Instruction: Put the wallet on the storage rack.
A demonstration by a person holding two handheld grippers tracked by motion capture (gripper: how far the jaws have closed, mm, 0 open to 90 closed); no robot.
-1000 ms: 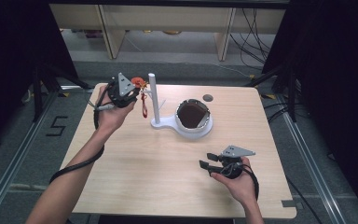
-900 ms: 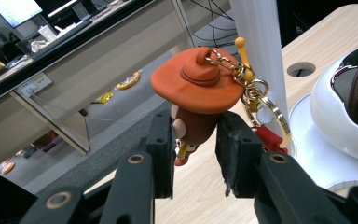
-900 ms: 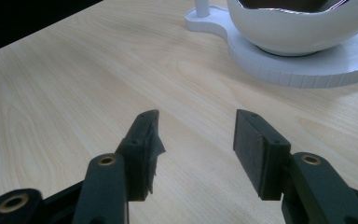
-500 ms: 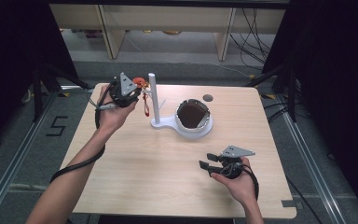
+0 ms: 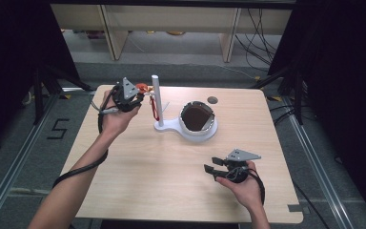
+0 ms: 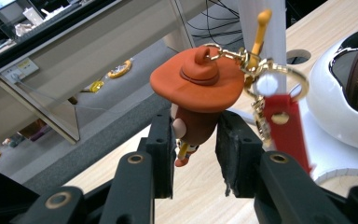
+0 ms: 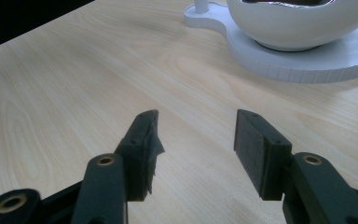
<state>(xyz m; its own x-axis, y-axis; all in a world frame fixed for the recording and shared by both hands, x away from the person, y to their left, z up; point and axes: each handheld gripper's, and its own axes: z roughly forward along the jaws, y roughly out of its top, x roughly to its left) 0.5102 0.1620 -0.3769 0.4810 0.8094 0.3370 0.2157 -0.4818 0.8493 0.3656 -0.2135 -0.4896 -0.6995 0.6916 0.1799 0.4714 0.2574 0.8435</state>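
Observation:
A small figure keychain point(image 6: 196, 84) with an orange hat, a gold ring and a red strap point(image 6: 286, 130) sits between the jaws of my left gripper point(image 6: 194, 135), which is shut on the figure's body. The ring lies against a thin yellow peg point(image 6: 261, 28) on the white post point(image 5: 156, 95); whether it hangs on the peg I cannot tell. In the high view the left gripper point(image 5: 140, 93) is just left of the post, at the back left of the table. My right gripper point(image 5: 209, 168) rests near the front right, open and holding nothing point(image 7: 196, 130).
The post stands on a white base point(image 5: 169, 126) joined to a white bowl point(image 5: 209, 133) that holds a brown zipped pouch point(image 5: 196, 117). A round cable hole point(image 5: 212, 99) lies behind the bowl. Bare wood stretches between the two hands. Shelving and cables lie beyond the table's far edge.

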